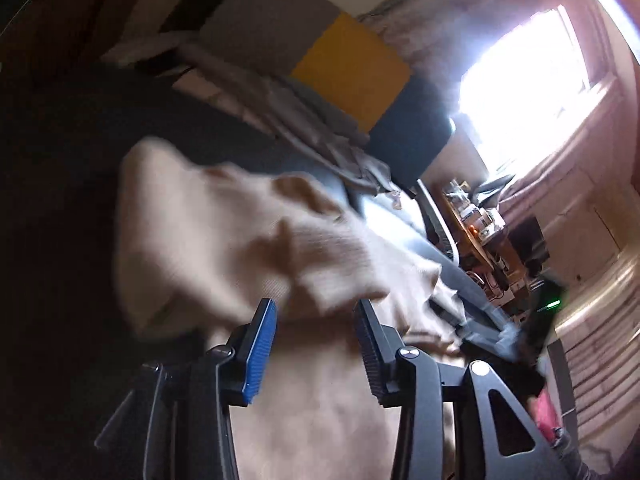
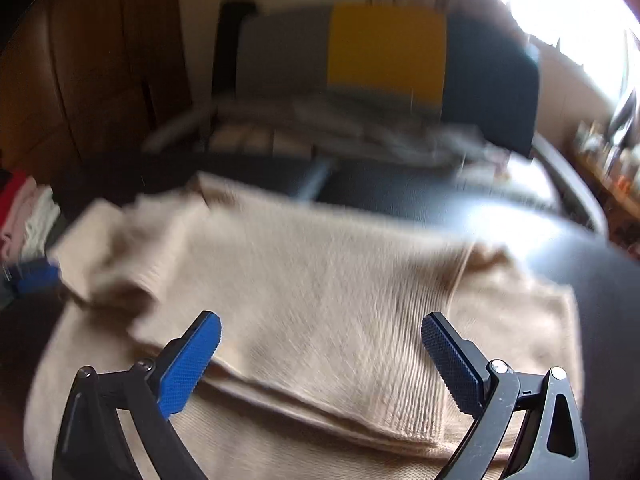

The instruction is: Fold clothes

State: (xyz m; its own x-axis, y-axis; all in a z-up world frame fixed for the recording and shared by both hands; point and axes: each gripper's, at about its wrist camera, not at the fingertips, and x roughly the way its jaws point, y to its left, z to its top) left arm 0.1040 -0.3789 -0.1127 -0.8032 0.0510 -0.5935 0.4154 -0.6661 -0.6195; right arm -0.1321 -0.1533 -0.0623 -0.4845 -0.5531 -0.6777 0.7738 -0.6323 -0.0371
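Note:
A beige ribbed knit sweater lies partly folded on a dark surface, with one layer doubled over the lower part. My right gripper is open and empty, just above the sweater's near folded edge. In the left wrist view the same sweater lies bunched ahead. My left gripper is open, its fingers over the cloth and holding nothing. That view is tilted and blurred.
A chair back with grey, yellow and dark blue panels stands behind, with grey clothes heaped on its seat. Stacked folded clothes lie at the far left. A bright window and a cluttered shelf are at the right.

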